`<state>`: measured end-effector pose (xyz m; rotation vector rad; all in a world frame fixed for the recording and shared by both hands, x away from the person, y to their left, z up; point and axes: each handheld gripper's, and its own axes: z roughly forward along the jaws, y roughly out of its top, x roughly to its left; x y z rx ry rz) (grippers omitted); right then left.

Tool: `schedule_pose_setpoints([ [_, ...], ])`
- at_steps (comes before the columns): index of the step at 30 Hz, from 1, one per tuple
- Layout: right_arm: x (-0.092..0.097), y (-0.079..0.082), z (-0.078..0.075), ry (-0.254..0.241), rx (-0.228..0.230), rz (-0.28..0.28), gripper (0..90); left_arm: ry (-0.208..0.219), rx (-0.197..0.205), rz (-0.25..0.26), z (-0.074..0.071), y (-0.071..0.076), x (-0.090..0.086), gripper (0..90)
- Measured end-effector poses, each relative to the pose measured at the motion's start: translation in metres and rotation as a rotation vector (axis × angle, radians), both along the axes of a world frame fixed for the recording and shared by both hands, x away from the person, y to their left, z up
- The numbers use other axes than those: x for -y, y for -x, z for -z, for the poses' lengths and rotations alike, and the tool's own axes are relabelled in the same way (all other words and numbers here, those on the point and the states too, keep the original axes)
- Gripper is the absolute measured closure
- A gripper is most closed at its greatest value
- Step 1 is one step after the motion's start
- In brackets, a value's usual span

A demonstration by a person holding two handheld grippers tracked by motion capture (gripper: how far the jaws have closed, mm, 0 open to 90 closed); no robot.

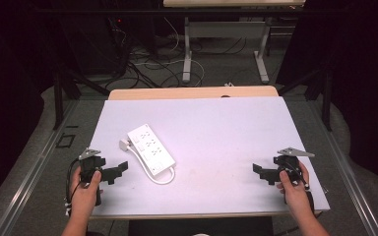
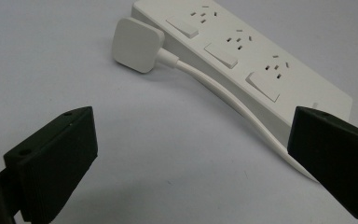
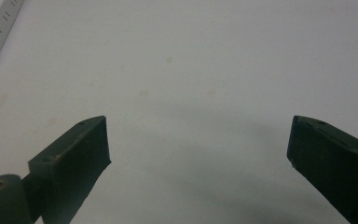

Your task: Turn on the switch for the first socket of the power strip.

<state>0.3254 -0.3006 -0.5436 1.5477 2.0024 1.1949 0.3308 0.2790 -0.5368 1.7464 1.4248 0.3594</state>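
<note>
- White table (image 1: 216,128) fills the high view; beyond it lie a grey floor, cables and a desk frame.
- Power strip (image 1: 151,150) lies at about 9 o'clock from the table's centre, its cord looped at the near end.
- Left gripper (image 1: 120,170), jaws wide apart and holding nothing, sits just beside the strip.
- Left gripper view adds detail: three sockets with switches and the plug (image 2: 136,44) lying against the strip's side.
- Right gripper (image 1: 260,172), at 4 o'clock, also gapes wide and holds nothing; its own view catches only the strip's corner (image 3: 0,32).

Power strip (image 3: 0,32) cropped at edge
</note>
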Motion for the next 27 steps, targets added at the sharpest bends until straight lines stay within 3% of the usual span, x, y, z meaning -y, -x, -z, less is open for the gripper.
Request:
schedule_pose_setpoints([
  [7, -0.0005, 0.0000, -0.0003, -0.004, -0.004, 0.001, 5.2, 0.000, -0.023, 0.006, 0.0022, 0.0003, -0.0015, 1.4],
  [13, -0.0004, -0.0004, 0.0000, -0.006, -0.005, -0.005, 5.2, 0.009, -0.009, -0.009, 0.0038, 0.0004, -0.0025, 1.4],
  [27, -0.0006, -0.0016, 0.0008, -0.002, -0.004, -0.008, 5.2, 0.013, -0.022, -0.007, 0.0060, -0.0003, -0.0049, 1.4],
])
